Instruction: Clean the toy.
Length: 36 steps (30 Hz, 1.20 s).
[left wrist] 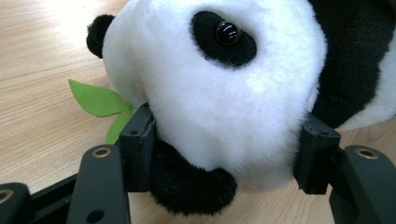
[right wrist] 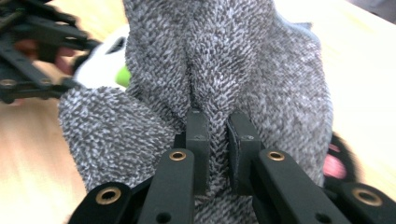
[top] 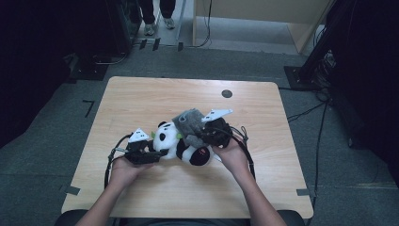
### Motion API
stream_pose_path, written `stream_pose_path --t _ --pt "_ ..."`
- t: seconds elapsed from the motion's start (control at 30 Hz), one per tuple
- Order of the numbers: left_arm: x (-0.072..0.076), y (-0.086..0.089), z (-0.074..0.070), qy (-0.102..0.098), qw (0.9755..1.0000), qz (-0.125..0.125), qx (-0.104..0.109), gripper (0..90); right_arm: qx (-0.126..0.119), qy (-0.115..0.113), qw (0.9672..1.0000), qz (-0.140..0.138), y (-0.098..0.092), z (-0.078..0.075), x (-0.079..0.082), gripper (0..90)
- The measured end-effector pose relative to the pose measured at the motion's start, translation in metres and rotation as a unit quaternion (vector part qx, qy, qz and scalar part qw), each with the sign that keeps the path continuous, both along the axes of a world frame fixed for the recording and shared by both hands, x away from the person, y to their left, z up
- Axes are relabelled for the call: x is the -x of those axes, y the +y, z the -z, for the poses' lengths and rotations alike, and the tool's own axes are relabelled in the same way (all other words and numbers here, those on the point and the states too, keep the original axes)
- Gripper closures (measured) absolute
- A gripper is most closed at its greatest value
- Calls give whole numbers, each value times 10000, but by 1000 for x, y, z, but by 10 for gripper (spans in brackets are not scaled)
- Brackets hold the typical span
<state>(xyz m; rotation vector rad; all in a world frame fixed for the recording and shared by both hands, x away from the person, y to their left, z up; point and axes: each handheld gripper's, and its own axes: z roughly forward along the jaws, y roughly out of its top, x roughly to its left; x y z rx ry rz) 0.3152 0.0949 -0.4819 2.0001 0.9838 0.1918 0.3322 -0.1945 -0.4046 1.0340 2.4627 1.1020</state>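
Panda plush [left wrist: 219, 93] lies on the wooden table [top: 141, 99], its head pinched by the left gripper [left wrist: 224, 154]. Right gripper [right wrist: 217, 140] pinches a fold of grey knitted cloth [right wrist: 233, 60] draped over it.

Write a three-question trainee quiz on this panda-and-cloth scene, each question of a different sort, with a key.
1. True or false: the left gripper has its jaws closed on the head of the panda plush.
2. Multiple choice: what does the right gripper pinch? A) a green felt leaf B) a fold of the grey knitted cloth C) a cable
3. Fill in: in the high view, the grey cloth lies ____ the panda, which rests on the wooden table.

Key
1. True: both pads press into the white fur at the sides of the head.
2. B: the jaws are nearly together with the fabric between them.
3. on top of
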Motion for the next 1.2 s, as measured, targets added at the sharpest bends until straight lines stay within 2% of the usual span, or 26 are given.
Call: stream_pose_path --t 0.07,0.17,0.23,0.3,0.43,0.53,0.67,0.73,0.8,0.9,0.97,1.0,1.1,1.2 --pt "0 1 0 12 10000 -1 22 365 -141 31 9998 142 -10 -3 -1 823" --pt "0 1 1 7 10000 -5 28 364 -539 55 9983 204 -23 -14 0 823" --pt "1 0 1 4 10000 -10 29 364 -770 -73 9968 208 -34 -27 3 823" --pt "1 0 0 -3 10000 -7 5 363 -908 -159 9955 207 -42 -38 9 822" --pt "1 1 0 9 10000 7 -2 360 -1040 -207 9943 113 -51 -49 24 820" --pt "1 1 0 33 10000 -12 19 360 -1039 -152 9944 -73 -52 -47 38 819" --pt "0 0 -1 88 9999 -46 19 361 -1022 134 9941 -345 -46 -30 53 817" --pt "0 0 -1 117 9999 -38 -5 363 -756 303 9955 -481 -37 -15 57 812" --pt "1 -1 -1 102 9999 3 -84 363 -575 310 9968 -458 -34 -4 58 811" --pt "1 0 -1 113 9999 15 -73 363 -521 279 9975 -390 -38 2 59 813" --pt "0 0 -1 127 9999 8 -51 363 -192 207 9994 -195 -41 4 60 814" --pt "0 1 -1 123 9999 15 -50 363 -69 252 9996 -127 -43 7 60 814" --pt "0 1 0 98 9999 39 -52 361 -315 391 9986 -146 -52 15 60 814" --pt "0 1 0 99 9999 24 -23 360 -311 369 9988 -81 -56 13 59 813"
